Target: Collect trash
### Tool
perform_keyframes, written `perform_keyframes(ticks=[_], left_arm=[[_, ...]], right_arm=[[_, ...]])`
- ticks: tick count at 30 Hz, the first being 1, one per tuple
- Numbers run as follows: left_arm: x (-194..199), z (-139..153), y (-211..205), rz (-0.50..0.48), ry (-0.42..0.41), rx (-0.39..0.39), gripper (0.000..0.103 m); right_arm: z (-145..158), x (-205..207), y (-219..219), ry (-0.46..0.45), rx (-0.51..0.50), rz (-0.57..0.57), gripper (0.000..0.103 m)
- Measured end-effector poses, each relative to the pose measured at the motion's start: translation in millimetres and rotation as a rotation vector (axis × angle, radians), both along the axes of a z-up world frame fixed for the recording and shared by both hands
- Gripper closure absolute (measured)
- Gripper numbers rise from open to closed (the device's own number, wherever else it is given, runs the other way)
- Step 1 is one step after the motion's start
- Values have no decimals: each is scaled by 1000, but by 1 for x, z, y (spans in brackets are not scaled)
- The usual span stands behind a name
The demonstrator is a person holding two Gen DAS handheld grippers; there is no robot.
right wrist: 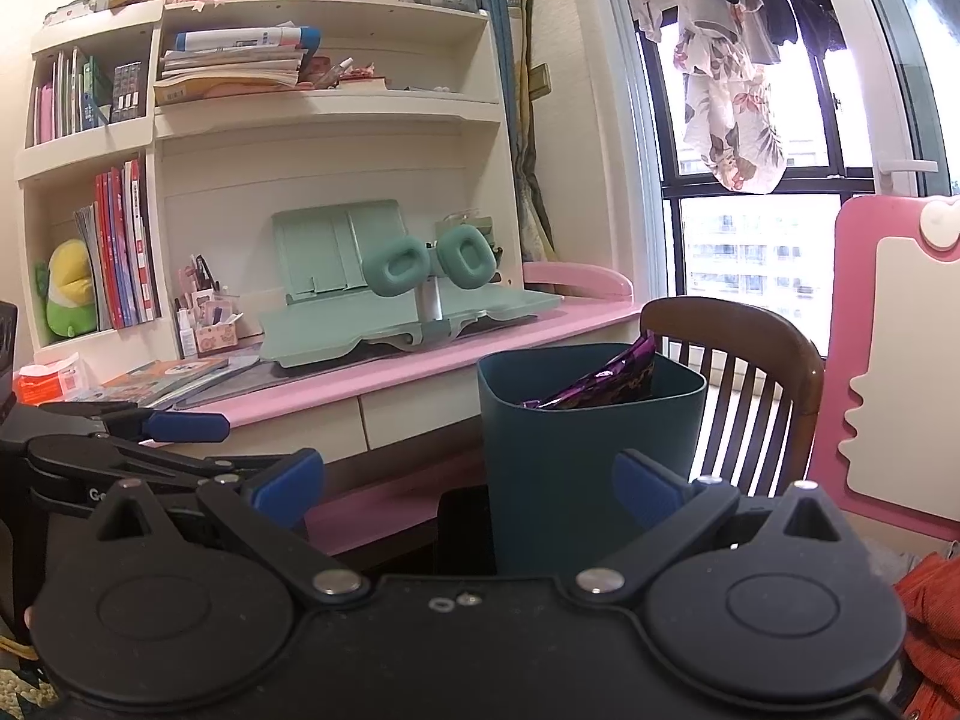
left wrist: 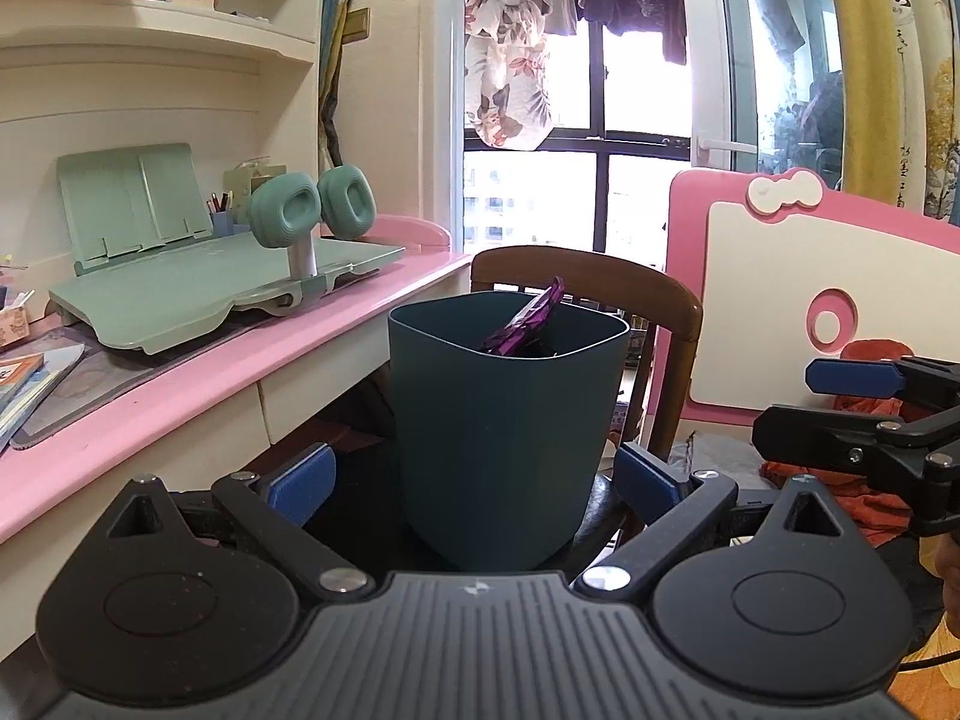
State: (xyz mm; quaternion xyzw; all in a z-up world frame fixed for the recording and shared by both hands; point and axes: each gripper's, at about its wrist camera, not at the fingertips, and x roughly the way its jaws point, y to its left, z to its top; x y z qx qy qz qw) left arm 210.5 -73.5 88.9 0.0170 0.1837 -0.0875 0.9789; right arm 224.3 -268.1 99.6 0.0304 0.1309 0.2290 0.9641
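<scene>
Pink-edged study surface (right wrist: 420,360) runs under white shelves, carrying a green reading stand (right wrist: 384,300). Before it, a dark teal bin (left wrist: 504,420) holds a purple wrapper (left wrist: 528,321) leaning against its rim. Left gripper (left wrist: 474,474) and right gripper (right wrist: 468,483) both have jaws spread, empty. No writing is legible.

Dark teal plastic waste bin (left wrist: 504,420) stands on a seat, before the brown wooden chair back (left wrist: 606,276). Purple foil wrapper (left wrist: 531,318) in bin, leaning on rear rim. Pink desk (left wrist: 252,354) to left; mint-green plastic reading stand (left wrist: 180,276) on desk. Pink-and-white board (left wrist: 780,300) to right.
</scene>
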Motion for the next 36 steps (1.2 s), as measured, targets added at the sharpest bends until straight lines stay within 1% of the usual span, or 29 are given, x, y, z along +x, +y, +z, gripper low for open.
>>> perform_keyframes(ticks=[14, 22, 25, 31, 36], left_arm=[[-1, -3, 2, 7, 4, -4, 3], [-4, -2, 5, 11, -26, -26, 3], [-6, 1, 7, 8, -45, -40, 3], [-5, 17, 4, 9, -86, -36, 3], [-3, 26, -1, 9, -106, -30, 3]], right_arm=[[-3, 1, 5, 9, -1, 5, 0], [-2, -1, 4, 0, -10, -2, 0], [1, -2, 5, -19, -15, -15, 0], [14, 1, 5, -50, -6, -25, 0], [19, 1, 7, -57, -12, -33, 0]])
